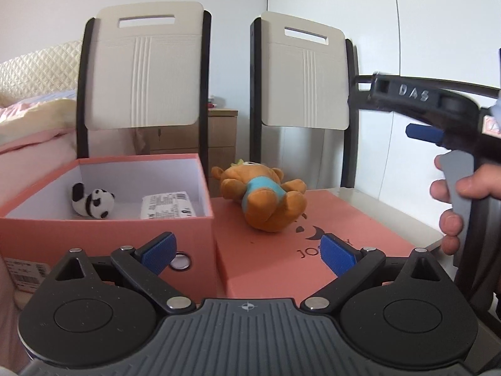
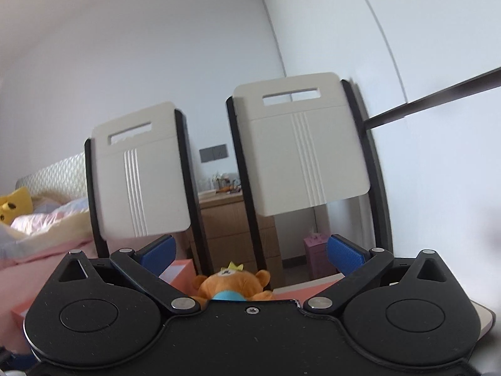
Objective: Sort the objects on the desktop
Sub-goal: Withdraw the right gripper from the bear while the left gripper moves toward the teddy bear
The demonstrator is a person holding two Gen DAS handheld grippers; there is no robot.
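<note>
An orange plush bear [image 1: 266, 197] in a blue shirt lies on the flat pink box lid [image 1: 300, 250]. Left of it stands the open pink box [image 1: 106, 235], holding a small panda plush [image 1: 92, 202] and a white labelled packet [image 1: 167, 205]. My left gripper [image 1: 249, 253] is open and empty, hovering in front of box and lid. The right gripper [image 1: 422, 133] shows at the right, held by a hand [image 1: 454, 206], raised above the table. In the right wrist view that gripper [image 2: 250, 252] is open and empty, with the bear [image 2: 233, 283] just below it.
Two cream chair backs [image 1: 144, 72] [image 1: 305, 75] stand behind the table. A bed with pink bedding [image 1: 31, 125] lies left, and a wooden drawer unit [image 1: 219, 138] is between the chairs. The pale table edge [image 1: 407, 219] shows right of the lid.
</note>
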